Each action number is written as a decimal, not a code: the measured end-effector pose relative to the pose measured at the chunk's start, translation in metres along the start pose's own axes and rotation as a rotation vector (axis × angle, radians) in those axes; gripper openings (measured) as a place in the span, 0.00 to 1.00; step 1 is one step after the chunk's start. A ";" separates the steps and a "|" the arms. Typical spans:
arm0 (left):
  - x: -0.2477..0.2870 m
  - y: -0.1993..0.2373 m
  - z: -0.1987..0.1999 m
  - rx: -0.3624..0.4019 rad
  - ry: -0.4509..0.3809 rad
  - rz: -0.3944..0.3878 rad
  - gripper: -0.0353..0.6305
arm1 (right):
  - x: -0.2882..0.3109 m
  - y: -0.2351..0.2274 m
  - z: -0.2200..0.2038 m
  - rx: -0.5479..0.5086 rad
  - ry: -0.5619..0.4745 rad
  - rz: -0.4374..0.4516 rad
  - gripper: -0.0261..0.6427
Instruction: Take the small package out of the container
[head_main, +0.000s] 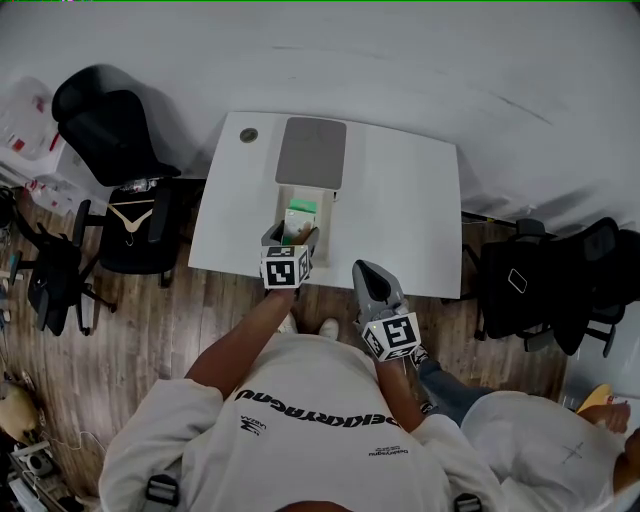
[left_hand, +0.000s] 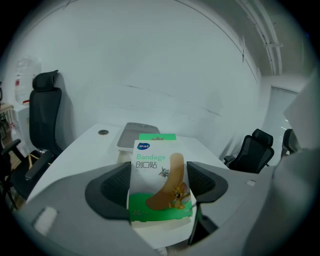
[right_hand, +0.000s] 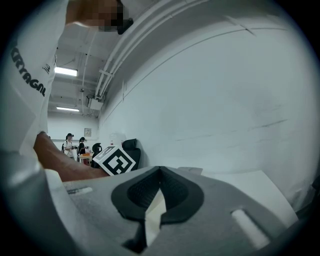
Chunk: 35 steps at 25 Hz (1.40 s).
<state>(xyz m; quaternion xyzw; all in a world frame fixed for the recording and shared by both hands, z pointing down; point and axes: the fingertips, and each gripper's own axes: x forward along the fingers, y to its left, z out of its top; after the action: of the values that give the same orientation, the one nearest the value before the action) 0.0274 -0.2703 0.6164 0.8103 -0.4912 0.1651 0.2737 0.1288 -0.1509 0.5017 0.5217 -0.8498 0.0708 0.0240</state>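
A small bandage package (left_hand: 159, 185), white and green with a cartoon plaster on it, stands upright between the pads of my left gripper (left_hand: 157, 200), which press on its two sides. In the head view the left gripper (head_main: 290, 240) hovers over the near end of the white open container (head_main: 330, 215). Behind the held package a second green package (left_hand: 157, 136) shows in the container. My right gripper (head_main: 368, 275) hangs off the table's near edge, its jaws together and nothing in them; the right gripper view shows the right gripper (right_hand: 159, 175) the same way.
The container's grey lid (head_main: 311, 152) lies behind it on the white table (head_main: 410, 210). A small round disc (head_main: 248, 134) sits at the far left corner. Black office chairs (head_main: 115, 150) stand left and right (head_main: 560, 280) of the table. A wall runs behind.
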 end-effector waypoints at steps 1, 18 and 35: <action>-0.003 0.000 0.002 0.003 -0.007 -0.006 0.59 | 0.000 0.001 0.000 -0.001 0.000 0.000 0.04; -0.042 -0.019 0.026 0.076 -0.145 -0.097 0.59 | 0.005 -0.003 0.002 -0.006 -0.004 0.014 0.04; -0.070 -0.029 0.036 0.142 -0.230 -0.163 0.59 | 0.010 -0.002 0.003 -0.007 -0.007 0.019 0.04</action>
<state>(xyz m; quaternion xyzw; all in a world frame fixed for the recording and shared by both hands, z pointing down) 0.0203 -0.2325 0.5420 0.8783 -0.4391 0.0831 0.1700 0.1263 -0.1615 0.5000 0.5138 -0.8550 0.0662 0.0223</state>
